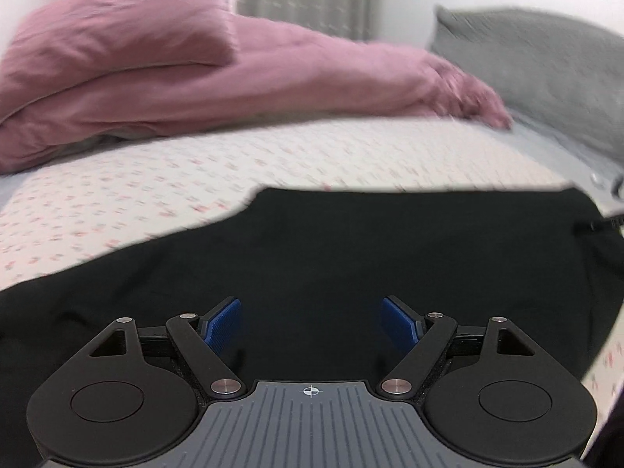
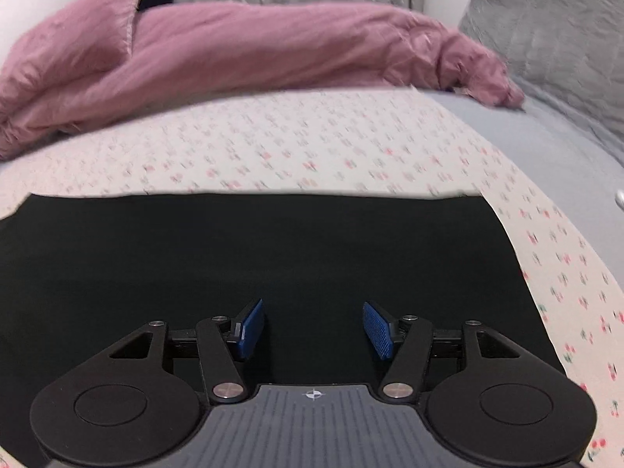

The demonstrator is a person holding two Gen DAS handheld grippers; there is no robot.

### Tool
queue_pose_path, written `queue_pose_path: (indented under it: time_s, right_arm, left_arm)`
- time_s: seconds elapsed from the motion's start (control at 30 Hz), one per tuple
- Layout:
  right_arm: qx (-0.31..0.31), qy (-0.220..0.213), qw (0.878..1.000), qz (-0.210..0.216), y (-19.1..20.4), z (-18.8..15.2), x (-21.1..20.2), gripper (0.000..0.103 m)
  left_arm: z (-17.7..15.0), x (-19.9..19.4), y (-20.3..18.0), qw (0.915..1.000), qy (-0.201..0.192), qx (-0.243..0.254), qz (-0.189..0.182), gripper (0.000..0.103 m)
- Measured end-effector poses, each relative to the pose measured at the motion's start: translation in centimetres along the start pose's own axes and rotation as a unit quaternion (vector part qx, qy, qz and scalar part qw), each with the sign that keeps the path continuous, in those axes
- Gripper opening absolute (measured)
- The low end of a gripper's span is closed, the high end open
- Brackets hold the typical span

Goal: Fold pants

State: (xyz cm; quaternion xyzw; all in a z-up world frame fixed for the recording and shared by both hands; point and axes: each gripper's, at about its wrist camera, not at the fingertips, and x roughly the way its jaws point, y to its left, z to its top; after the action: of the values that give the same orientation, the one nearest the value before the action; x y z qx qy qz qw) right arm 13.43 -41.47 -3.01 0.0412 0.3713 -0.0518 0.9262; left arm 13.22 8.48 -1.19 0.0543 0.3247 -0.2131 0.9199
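Black pants (image 1: 351,249) lie flat on a white sheet with a small cherry print (image 1: 273,156). In the left wrist view the far edge of the pants steps up near the middle. My left gripper (image 1: 311,319) is open and empty just above the black cloth. In the right wrist view the pants (image 2: 273,241) show a straight far edge and a right edge. My right gripper (image 2: 312,323) is open and empty just above the cloth.
A rumpled pink duvet and pillow (image 1: 156,78) lie at the back of the bed, also shown in the right wrist view (image 2: 234,46). A grey pillow (image 2: 553,27) stands at the back right on a pale blue sheet (image 2: 546,148). Curtains hang behind.
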Motion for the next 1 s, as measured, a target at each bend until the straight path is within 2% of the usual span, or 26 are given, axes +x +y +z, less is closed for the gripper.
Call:
queue_pose_path:
  time_s: [0.07, 0.13, 0.2, 0.3, 0.43, 0.53, 0.77, 0.87, 1.0]
  right_arm:
    - [-0.003, -0.002, 1.000, -0.028, -1.1, -0.2, -0.2, 0.056]
    - [0.008, -0.003, 0.996, -0.090, -2.2, -0.2, -0.5, 0.060]
    - [0.039, -0.004, 0.996, -0.084, -3.3, -0.2, -1.0, 0.061]
    - [0.061, -0.020, 0.995, -0.072, -4.2, -0.3, -2.6, 0.062]
    - [0.075, -0.044, 0.992, -0.089, -4.9, -0.4, -4.7, 0.076]
    - [0.080, -0.043, 0.990, -0.104, -5.8, -1.1, -5.2, 0.080]
    - [0.098, -0.007, 0.987, -0.128, -8.2, -2.6, -4.6, 0.080]
    - [0.105, 0.021, 0.986, -0.124, -8.9, -3.2, -3.7, 0.080]
    - [0.122, 0.024, 0.986, -0.107, -9.5, -3.4, -3.4, 0.083]
  left_arm:
    - [-0.6, 1.0, -0.9, 0.9994, 0.026, 0.021, 0.009, 0.081]
    - [-1.3, 1.7, -1.4, 0.9979, 0.047, 0.030, 0.032, 0.081]
    - [-1.4, 1.7, -1.7, 0.9978, 0.043, 0.034, 0.035, 0.081]
    - [-1.2, 1.3, -1.9, 0.9988, 0.037, 0.025, 0.020, 0.081]
    - [-1.1, 0.7, -3.3, 0.9992, 0.027, 0.028, 0.004, 0.082]
    - [-0.9, 0.8, -4.4, 0.9994, 0.023, 0.022, -0.016, 0.082]
    - [0.0, 1.6, -6.7, 0.9989, 0.026, 0.011, -0.038, 0.085]
    - [0.2, 2.0, -7.6, 0.9985, 0.029, 0.015, -0.045, 0.086]
    - [0.3, 2.6, -8.5, 0.9982, 0.037, 0.020, -0.042, 0.086]
